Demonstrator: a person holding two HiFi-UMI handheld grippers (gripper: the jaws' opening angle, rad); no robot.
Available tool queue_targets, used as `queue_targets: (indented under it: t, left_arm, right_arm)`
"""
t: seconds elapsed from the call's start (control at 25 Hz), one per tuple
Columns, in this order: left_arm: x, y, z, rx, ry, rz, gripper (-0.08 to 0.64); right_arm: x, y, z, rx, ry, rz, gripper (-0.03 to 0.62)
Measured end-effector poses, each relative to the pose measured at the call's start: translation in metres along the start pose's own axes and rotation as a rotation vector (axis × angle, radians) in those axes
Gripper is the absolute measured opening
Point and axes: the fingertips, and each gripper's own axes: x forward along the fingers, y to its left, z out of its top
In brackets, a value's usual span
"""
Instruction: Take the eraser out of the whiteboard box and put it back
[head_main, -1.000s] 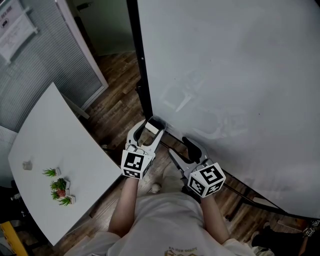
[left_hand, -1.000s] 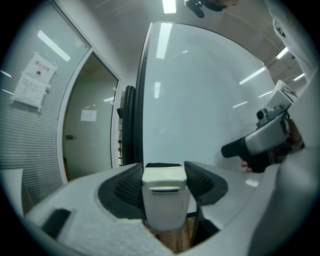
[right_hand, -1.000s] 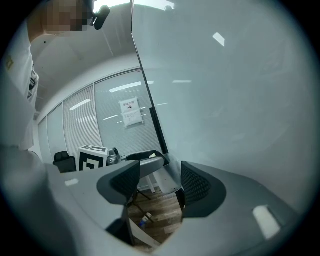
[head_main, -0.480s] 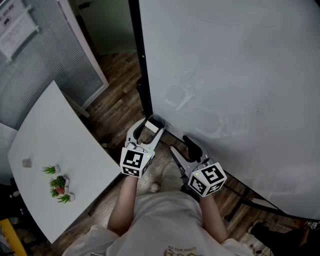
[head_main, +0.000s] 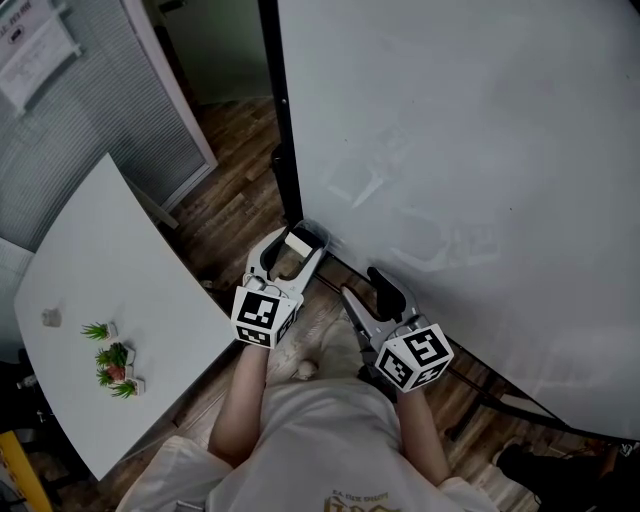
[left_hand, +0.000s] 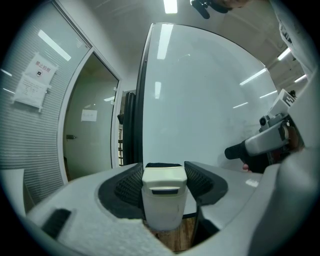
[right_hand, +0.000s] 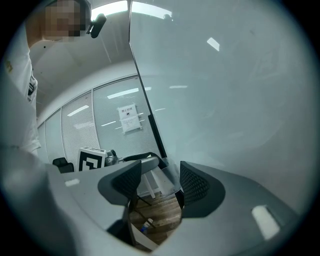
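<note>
A cream-white eraser (left_hand: 164, 195) sits upright between the dark ribbed pads of my left gripper (left_hand: 162, 172), which is shut on it. In the head view the eraser (head_main: 300, 241) is held at the lower left corner of the whiteboard (head_main: 450, 150), close to its black frame post (head_main: 285, 150). My right gripper (head_main: 362, 285) hovers to the right, near the board's bottom edge. Its jaws have just been closing a little and stand open with nothing between them (right_hand: 157, 182). I cannot make out the whiteboard box.
A white table (head_main: 110, 290) with small potted plants (head_main: 112, 365) stands at the left. Wooden floor (head_main: 235, 215) runs between the table and the board. A blinds-covered partition (head_main: 90, 110) with a paper notice lies at the far left. A black rail (head_main: 470, 378) runs under the board.
Both grippers stay about where they were, with the eraser still in the left jaws. The head view has shifted slightly.
</note>
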Motion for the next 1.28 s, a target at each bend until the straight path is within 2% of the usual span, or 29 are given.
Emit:
queue_targets:
  t: [0.24,0.6,1.28]
  left_arm:
    - [-0.003,0.0,0.001,0.002,-0.004,0.001,0.256]
    - [-0.015,-0.001,0.025,-0.014,-0.063,-0.005,0.256]
    - [-0.029,-0.004,0.045,0.002,-0.098,0.011,0.257]
  right_arm:
    - [-0.007,-0.003,0.0,-0.005,-0.016,-0.018,0.241]
    - [-0.005,0.001,0.002,-0.016,-0.023,-0.003,0.241]
    - [-0.014,0.003,0.005,-0.018,-0.038,-0.001,0.238]
